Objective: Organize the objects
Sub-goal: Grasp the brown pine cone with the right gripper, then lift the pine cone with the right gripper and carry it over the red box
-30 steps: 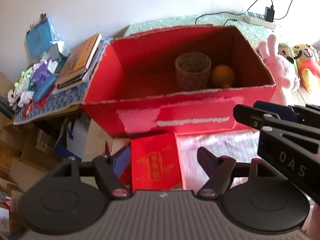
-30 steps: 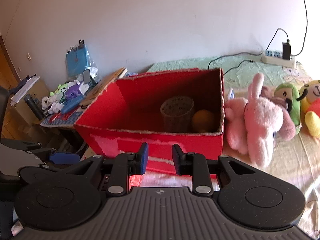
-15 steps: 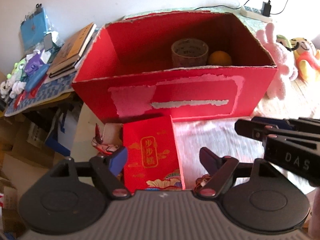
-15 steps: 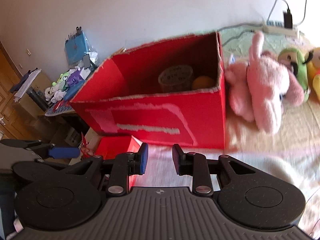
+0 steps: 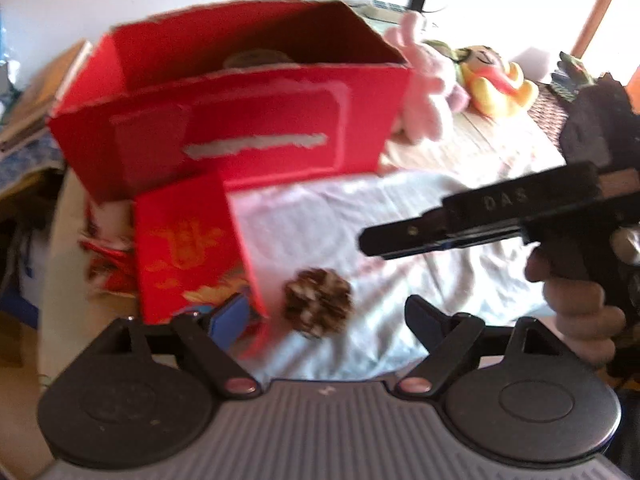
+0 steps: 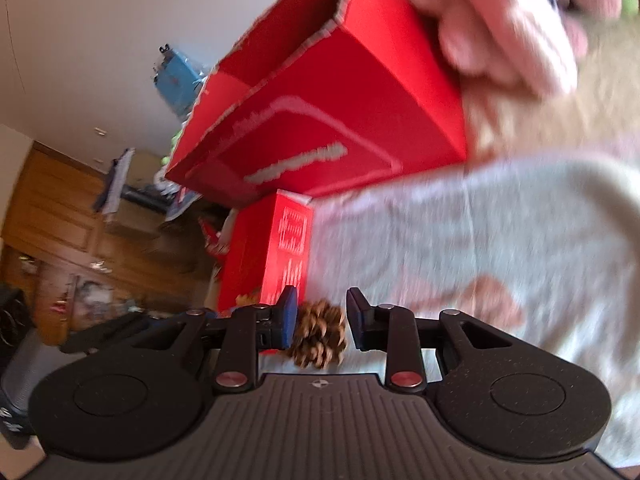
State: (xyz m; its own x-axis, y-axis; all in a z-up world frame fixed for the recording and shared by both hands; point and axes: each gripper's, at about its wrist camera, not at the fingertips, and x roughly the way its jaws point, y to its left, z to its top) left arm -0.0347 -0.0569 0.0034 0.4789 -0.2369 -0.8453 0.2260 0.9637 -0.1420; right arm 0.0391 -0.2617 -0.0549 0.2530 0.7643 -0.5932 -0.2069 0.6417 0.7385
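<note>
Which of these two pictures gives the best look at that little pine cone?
The left wrist view: the pine cone lies whole and unobstructed on the white cloth, beside the small red box. In the right wrist view the pine cone is seen low between the right gripper's open fingers, partly hidden by them.

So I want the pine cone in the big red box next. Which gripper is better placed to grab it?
Probably the right gripper: the pine cone sits between its open fingers, with the big red box just beyond. The left gripper has opened wide, one finger over the small red box.
</note>
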